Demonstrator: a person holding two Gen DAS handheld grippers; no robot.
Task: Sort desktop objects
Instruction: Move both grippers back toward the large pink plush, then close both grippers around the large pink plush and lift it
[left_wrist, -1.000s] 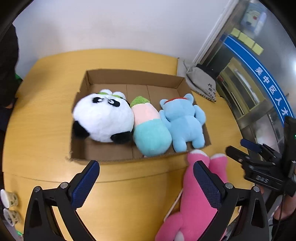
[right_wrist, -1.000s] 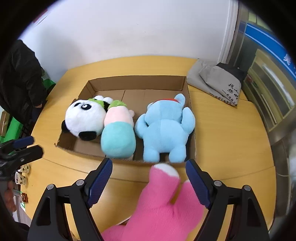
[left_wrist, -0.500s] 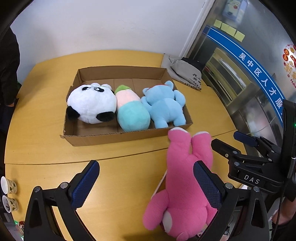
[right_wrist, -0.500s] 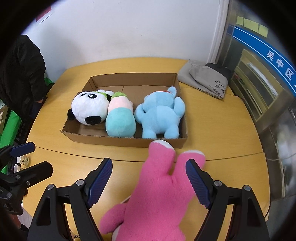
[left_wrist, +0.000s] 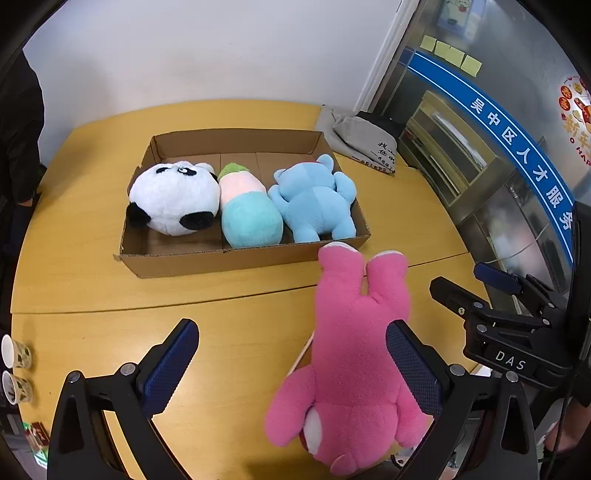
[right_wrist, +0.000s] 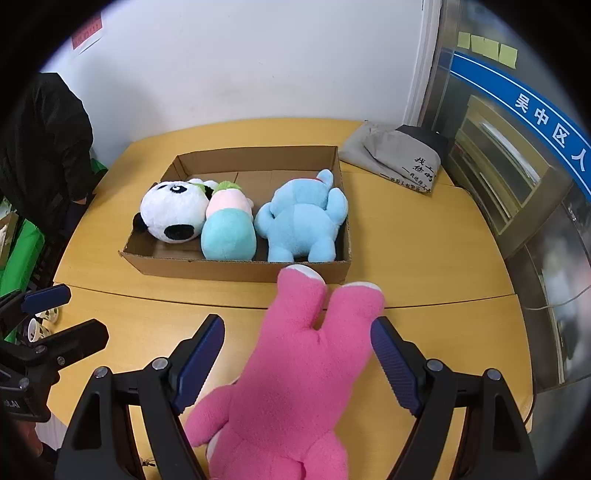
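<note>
Both claws are drawing back from the cardboard box (left_wrist: 243, 258), which is looking smaller and farther off than a second ago, and far more of the pink plush (left_wrist: 354, 354) is now showing, down to its arms and round head.

At the far left edge of the wooden surface (left_wrist: 74, 229), two paper cups (left_wrist: 14, 369) are standing. The left claw (left_wrist: 291, 365) is hanging released, its blue pads spread wide with nothing between them except bare wood and the near side of the pink toy; its right pad is overlapping the toy's flank in the left wrist view, and contact cannot be told. Farther back, the box is holding three toys in a row: a panda plush (left_wrist: 173, 199) at the left, a pink-and-teal plush (left_wrist: 247, 214) with a green top in the middle, touching the panda, and a blue plush (left_wrist: 317, 206) lying face down at the right end. The pink plush is lying outside the box, on the surface, its white-tipped feet reaching the box's near wall. The right claw (right_wrist: 297, 354) is also released, its pads standing wide on either side of the pink legs without pressing them. A grey folded bag (right_wrist: 399, 158) is resting at the far right corner.
</note>
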